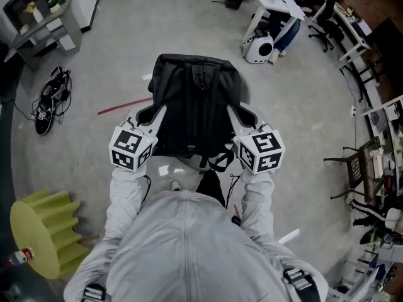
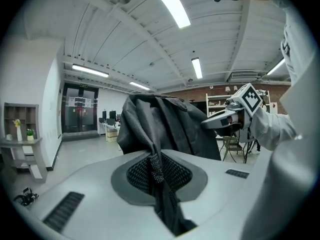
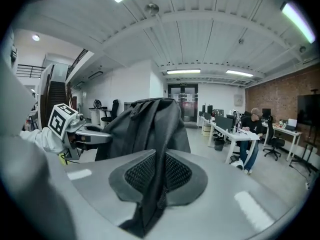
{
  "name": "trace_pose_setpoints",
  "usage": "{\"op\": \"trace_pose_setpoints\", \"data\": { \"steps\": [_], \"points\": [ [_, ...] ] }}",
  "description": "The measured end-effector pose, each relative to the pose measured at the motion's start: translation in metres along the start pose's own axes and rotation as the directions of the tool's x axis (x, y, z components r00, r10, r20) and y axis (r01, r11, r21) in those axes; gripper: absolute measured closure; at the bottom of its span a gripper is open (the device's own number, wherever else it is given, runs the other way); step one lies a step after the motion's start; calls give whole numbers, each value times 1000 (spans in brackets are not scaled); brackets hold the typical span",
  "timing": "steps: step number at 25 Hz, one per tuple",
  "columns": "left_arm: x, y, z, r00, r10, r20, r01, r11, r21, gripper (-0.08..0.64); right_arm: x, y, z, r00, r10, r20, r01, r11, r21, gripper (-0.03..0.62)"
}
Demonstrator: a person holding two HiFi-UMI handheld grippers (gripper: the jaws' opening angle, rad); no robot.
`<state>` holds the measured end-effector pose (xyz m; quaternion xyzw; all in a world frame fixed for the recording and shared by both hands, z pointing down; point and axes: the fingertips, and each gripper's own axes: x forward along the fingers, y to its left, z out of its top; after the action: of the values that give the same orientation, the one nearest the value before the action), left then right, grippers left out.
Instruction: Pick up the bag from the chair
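Observation:
A black backpack (image 1: 194,102) hangs in front of me above the floor, held up between both grippers. My left gripper (image 1: 153,117) is shut on the fabric of its left side; a fold of black cloth (image 2: 156,170) runs between the jaws. My right gripper (image 1: 234,118) is shut on the bag's right side, with fabric (image 3: 159,180) pinched in the jaws. Each gripper view shows the bag's bulk (image 2: 165,126) (image 3: 145,126) and the other gripper beyond it (image 2: 224,120) (image 3: 92,132). A loose strap (image 1: 214,162) dangles below. No chair shows under the bag.
Black shoes and a cable (image 1: 49,100) lie on the floor at left, with a red strip (image 1: 123,106) near them. A yellow ribbed object (image 1: 44,231) sits at lower left. Desks with a seated person (image 1: 280,8) and a black chair (image 1: 352,165) stand on the right.

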<state>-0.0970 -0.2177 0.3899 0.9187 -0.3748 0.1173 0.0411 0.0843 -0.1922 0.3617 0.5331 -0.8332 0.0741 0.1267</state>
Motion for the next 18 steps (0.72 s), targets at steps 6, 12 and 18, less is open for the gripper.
{"op": "trace_pose_setpoints", "data": {
  "steps": [6,12,18],
  "points": [
    [-20,-6,22,999,-16,46,15,1000,18,522,-20,13,23,999,-8,49,10,999,-38,538],
    [-29,-9,37,997,-23,71,20,999,35,522,-30,17,37,996,-16,83,21,998,-56,538],
    [-33,-12,42,997,-16,78,13,999,33,522,-34,19,40,996,-4,94,10,998,-67,538]
  ]
}}
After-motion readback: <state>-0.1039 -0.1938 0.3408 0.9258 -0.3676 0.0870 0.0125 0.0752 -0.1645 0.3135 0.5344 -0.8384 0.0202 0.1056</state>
